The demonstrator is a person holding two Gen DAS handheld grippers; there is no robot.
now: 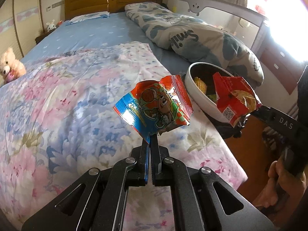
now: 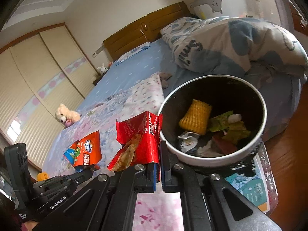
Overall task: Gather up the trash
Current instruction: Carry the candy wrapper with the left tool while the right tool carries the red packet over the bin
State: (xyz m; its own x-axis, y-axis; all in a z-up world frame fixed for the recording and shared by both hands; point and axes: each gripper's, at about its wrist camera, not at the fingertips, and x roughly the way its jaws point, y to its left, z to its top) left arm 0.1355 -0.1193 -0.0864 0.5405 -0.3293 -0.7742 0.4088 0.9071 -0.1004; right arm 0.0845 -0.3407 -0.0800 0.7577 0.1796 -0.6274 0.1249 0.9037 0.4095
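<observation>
Beside the white round bin (image 2: 211, 159), the right gripper (image 2: 158, 165), clamped on a torn red foil wrapper (image 2: 140, 140), sits nearer than the left gripper (image 1: 149, 144), clamped on a blue-and-red cartoon snack packet (image 1: 154, 105).

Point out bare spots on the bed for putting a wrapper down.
Free: the floral pink quilt between the cream teddy bear and white-rimmed trash bin; the blue sheet toward the headboard. Crowded: beside the bin, under the bunched blue-white duvet.

Open mouth of the bin (image 2: 259, 113) is unobstructed from above; rubbish covers only its bottom. The folded quilt (image 2: 240, 44) crowds its far side, apparently touching the rim. Left of the bin, the flowered bedspread (image 1: 63, 104) lies flat, with a teddy bear (image 1: 10, 64) well apart.
</observation>
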